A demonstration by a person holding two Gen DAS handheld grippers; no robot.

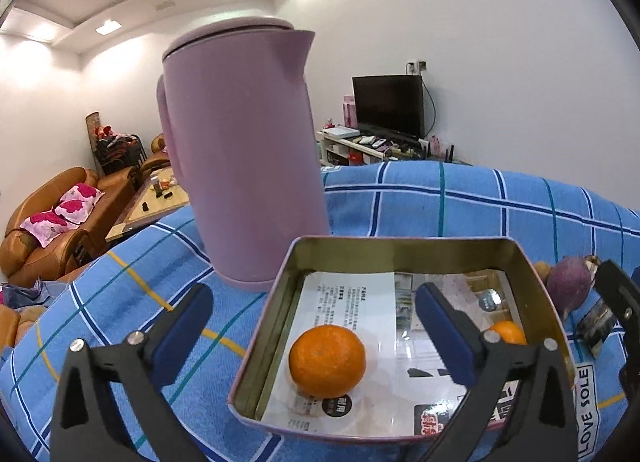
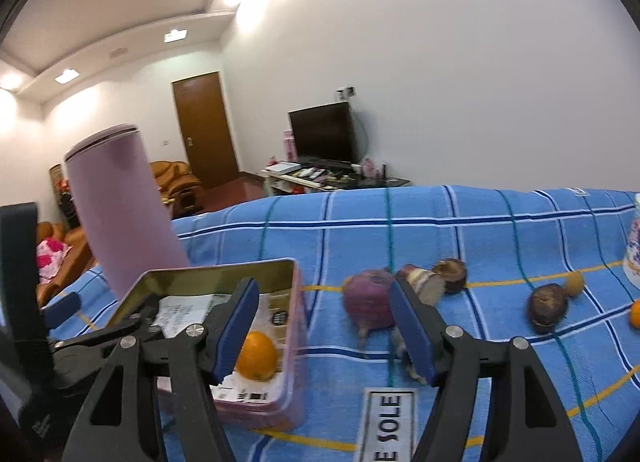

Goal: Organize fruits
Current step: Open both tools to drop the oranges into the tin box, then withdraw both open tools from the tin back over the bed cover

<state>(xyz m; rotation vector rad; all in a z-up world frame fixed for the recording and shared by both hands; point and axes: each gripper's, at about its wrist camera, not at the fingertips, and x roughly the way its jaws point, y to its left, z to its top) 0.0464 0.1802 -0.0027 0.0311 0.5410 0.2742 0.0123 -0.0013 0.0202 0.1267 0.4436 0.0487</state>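
Note:
A shallow metal tin (image 1: pixel 404 246) lined with printed paper holds one orange (image 1: pixel 327 361); it also shows in the right wrist view (image 2: pixel 296 302), with the orange (image 2: pixel 257 357) inside. My left gripper (image 1: pixel 314 314) is open and empty, hovering over the tin's left half. My right gripper (image 2: pixel 324 326) is open and empty, just right of the tin. On the blue checked cloth lie a purple turnip-like root (image 2: pixel 366 304), a cut piece (image 2: pixel 424 282), two brown round fruits (image 2: pixel 454 274) (image 2: pixel 547 308), a small brown fruit (image 2: pixel 575 283) and an orange (image 2: pixel 635 314) at the right edge.
A tall pink kettle (image 1: pixel 240 158) stands just behind the tin's left corner. A patterned cup (image 2: pixel 634 246) stands at the far right edge. The other gripper's black body (image 2: pixel 24 302) is at the left. A living room lies beyond the table.

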